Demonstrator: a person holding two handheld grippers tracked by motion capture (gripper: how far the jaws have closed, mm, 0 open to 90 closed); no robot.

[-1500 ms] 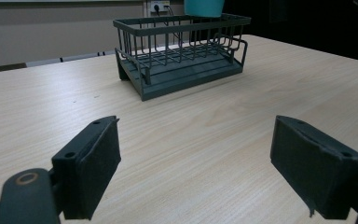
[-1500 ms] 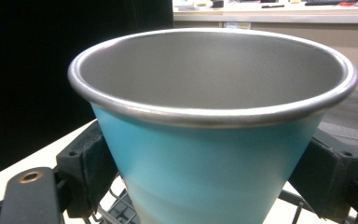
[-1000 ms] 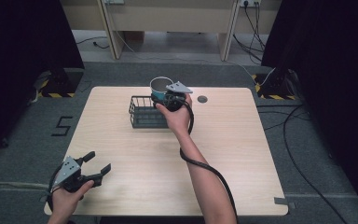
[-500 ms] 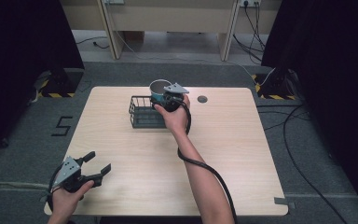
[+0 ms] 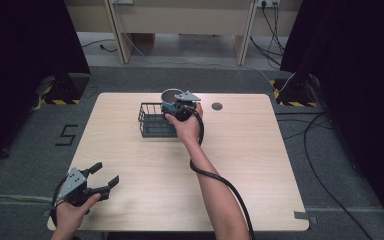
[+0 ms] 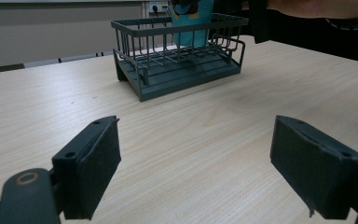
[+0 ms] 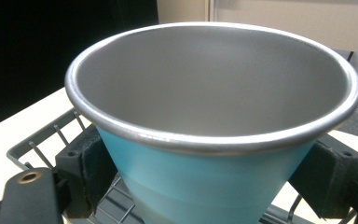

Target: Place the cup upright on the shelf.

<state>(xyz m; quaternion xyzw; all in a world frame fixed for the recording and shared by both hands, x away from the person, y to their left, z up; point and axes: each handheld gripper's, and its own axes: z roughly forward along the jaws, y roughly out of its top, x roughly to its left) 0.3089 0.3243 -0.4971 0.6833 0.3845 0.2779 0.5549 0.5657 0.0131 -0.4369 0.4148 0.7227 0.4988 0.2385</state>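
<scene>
Dark curtains ring a pale wood bench [image 5: 260, 165] w/ a wire rack [image 5: 152, 120] near its far edge. Right tongs [image 7: 214, 172] are clamped on a cup [image 7: 214, 140], pads on opposite sides below the rim, holding it upright over the rack's right end, prob. to set it inside. Cup: teal outside, bare metal inside, rolled rim, tapering down, empty. Left tongs [image 6: 209, 163] rest low at the near-left corner, jaws wide apart, holding nothing, aimed at the rack, well apart from it.
</scene>
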